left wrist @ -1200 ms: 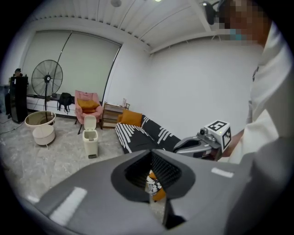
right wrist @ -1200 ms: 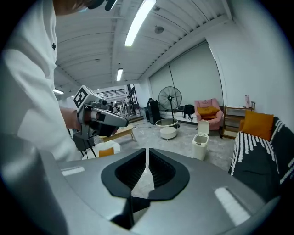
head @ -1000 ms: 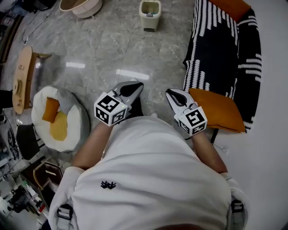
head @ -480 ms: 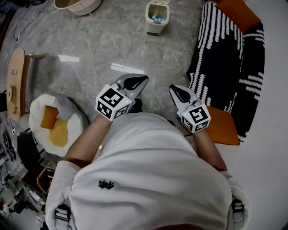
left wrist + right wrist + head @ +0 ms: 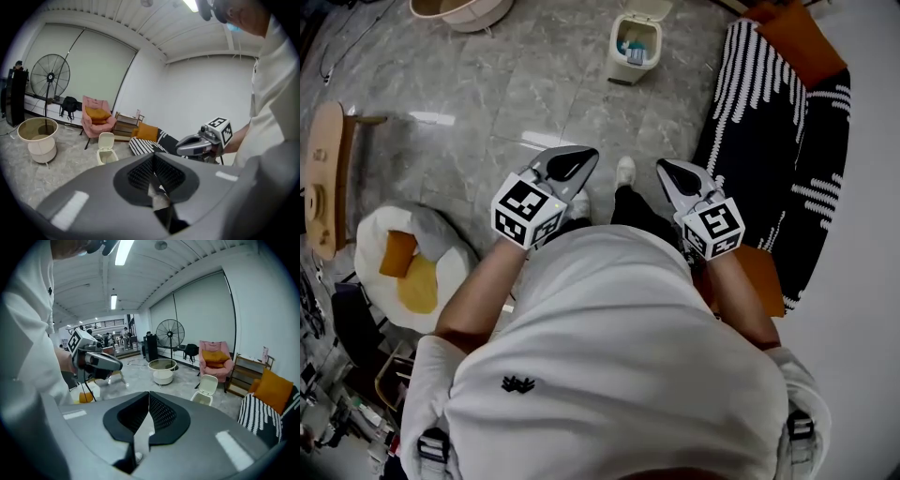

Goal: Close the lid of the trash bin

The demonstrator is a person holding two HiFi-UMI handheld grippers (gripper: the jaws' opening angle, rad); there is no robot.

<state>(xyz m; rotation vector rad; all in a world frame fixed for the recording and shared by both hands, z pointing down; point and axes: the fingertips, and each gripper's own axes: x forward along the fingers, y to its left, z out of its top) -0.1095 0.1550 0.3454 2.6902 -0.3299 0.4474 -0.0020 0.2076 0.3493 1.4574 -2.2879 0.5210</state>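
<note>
A small cream trash bin (image 5: 635,45) stands on the marble floor far ahead, its lid (image 5: 649,8) tipped up and some rubbish showing inside. It also shows in the left gripper view as the bin (image 5: 106,150) and in the right gripper view as the bin (image 5: 205,391), lid raised in both. My left gripper (image 5: 584,156) and right gripper (image 5: 665,168) are held side by side in front of the person's chest, well short of the bin. Both are shut with nothing between the jaws. My left gripper (image 5: 153,158) sees the right gripper (image 5: 200,143) beside it.
A black-and-white striped sofa (image 5: 773,122) with orange cushions (image 5: 797,37) runs along the right. A white beanbag (image 5: 403,272) lies at the left, a wooden stool (image 5: 323,178) beyond it, a round cream tub (image 5: 459,9) at the top. The person's shoe (image 5: 625,172) steps forward.
The person has walked forward: the bin sits lower and nearer in the head view, and a shoe now shows between the grippers. Both grippers stay shut and level.
</note>
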